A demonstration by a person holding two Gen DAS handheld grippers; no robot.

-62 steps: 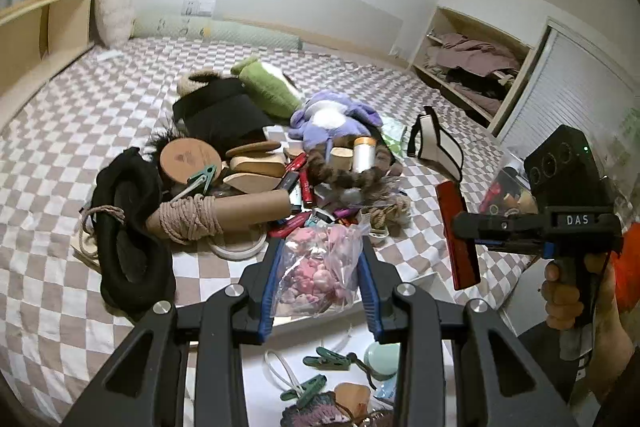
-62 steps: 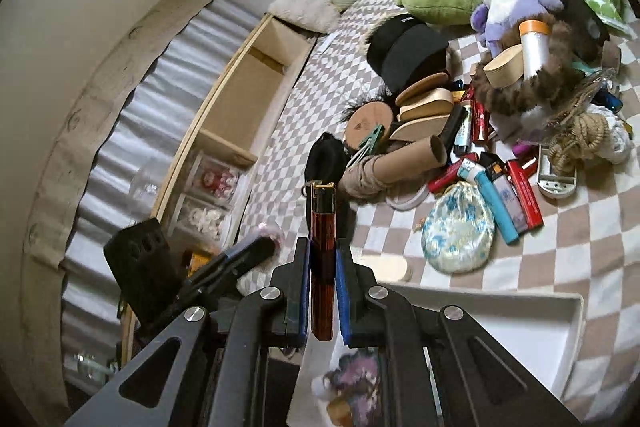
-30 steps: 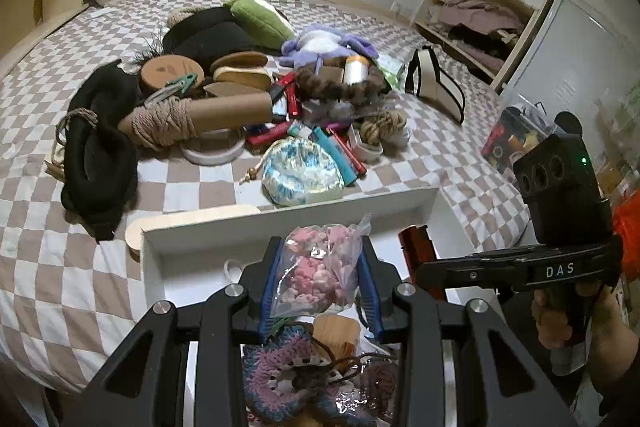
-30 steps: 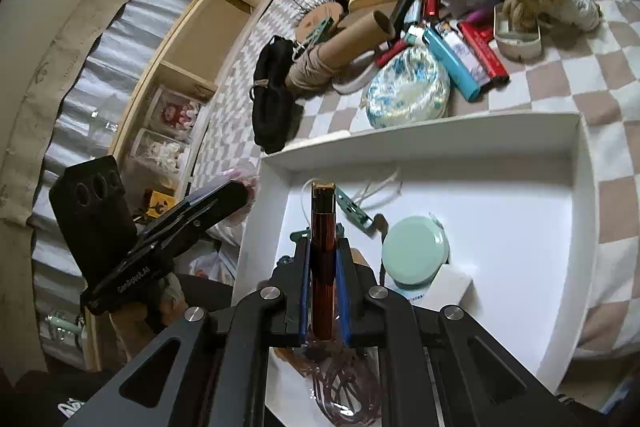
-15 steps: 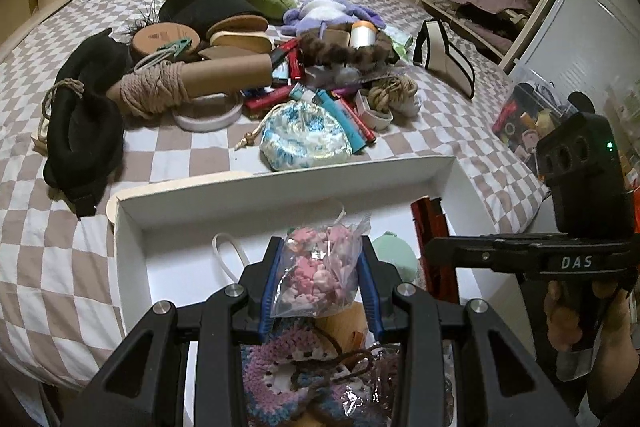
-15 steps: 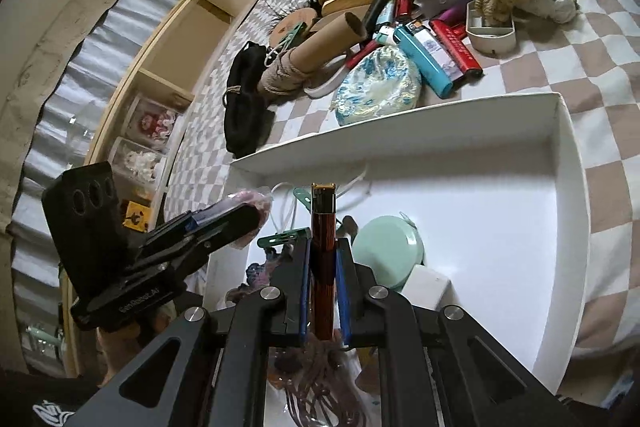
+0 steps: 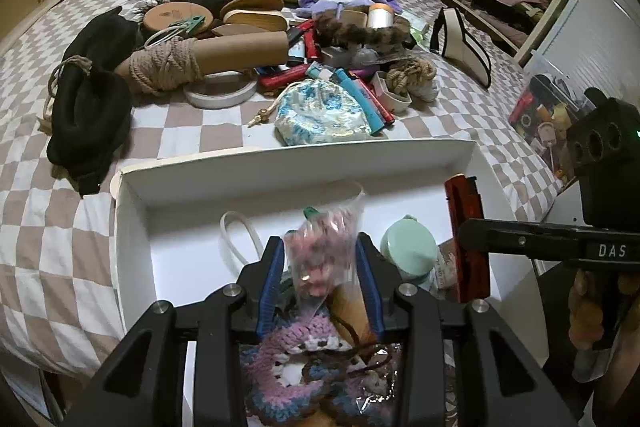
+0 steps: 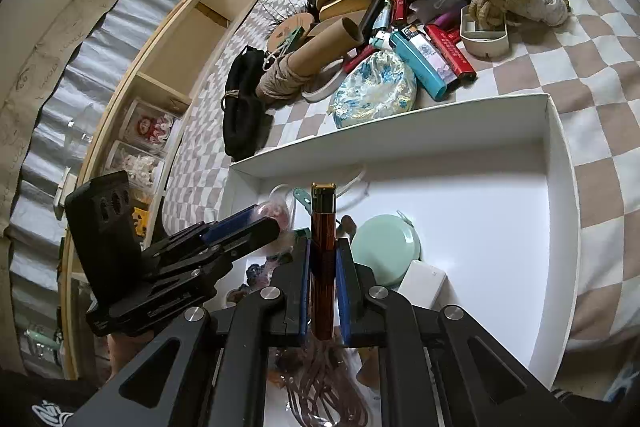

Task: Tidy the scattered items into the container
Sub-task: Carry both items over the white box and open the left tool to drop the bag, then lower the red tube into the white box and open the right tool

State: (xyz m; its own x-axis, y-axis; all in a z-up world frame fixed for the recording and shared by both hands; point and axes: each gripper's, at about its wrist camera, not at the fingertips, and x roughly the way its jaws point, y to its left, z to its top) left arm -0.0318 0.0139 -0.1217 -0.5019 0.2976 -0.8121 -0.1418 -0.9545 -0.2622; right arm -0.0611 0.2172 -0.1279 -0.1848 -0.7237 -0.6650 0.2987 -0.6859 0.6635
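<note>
The white container (image 7: pixel 132 211) sits at the edge of the checkered bed (image 7: pixel 36 227), directly under both grippers. The left gripper (image 7: pixel 320 267) is clamped on a clear bag of pink bits (image 7: pixel 320 251) above the crocheted piece (image 7: pixel 288 347). The right gripper (image 8: pixel 323 267) pinches a brown lighter (image 8: pixel 322 239) upright, just beside the mint round case (image 8: pixel 386 249) lying inside.
</note>
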